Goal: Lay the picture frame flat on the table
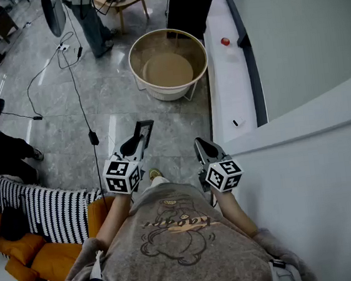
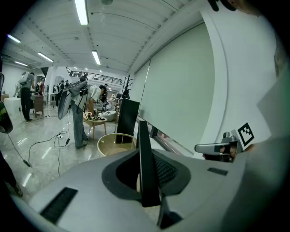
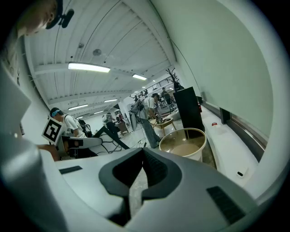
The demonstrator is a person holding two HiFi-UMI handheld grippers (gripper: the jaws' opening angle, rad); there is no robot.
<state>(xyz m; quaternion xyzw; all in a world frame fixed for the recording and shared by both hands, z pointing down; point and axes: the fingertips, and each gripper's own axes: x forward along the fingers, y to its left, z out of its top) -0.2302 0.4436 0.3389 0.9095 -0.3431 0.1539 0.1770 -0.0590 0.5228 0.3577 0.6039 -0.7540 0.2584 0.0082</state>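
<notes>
The picture frame [image 1: 144, 129] is a thin black panel, and my left gripper [image 1: 137, 140] is shut on it, holding it above the grey floor in front of the person. In the left gripper view the frame [image 2: 146, 163] stands edge-on between the jaws, rising past the tips. My right gripper [image 1: 205, 146] hangs beside it at the right, shut with nothing in it; its tips [image 3: 143, 153] meet. A round beige table with a raised white rim [image 1: 171, 93] stands further ahead on the floor, and it also shows in both gripper views [image 2: 105, 144] [image 3: 199, 136].
A long white ledge [image 1: 224, 93] runs along the wall at the right, with a small red thing [image 1: 224, 41] on it. A black panel [image 3: 188, 108] stands behind the round table. Cables [image 1: 92, 137] cross the floor. People stand at the back, near a small wooden table [image 1: 127, 0]. An orange sofa [image 1: 24, 251] is at the lower left.
</notes>
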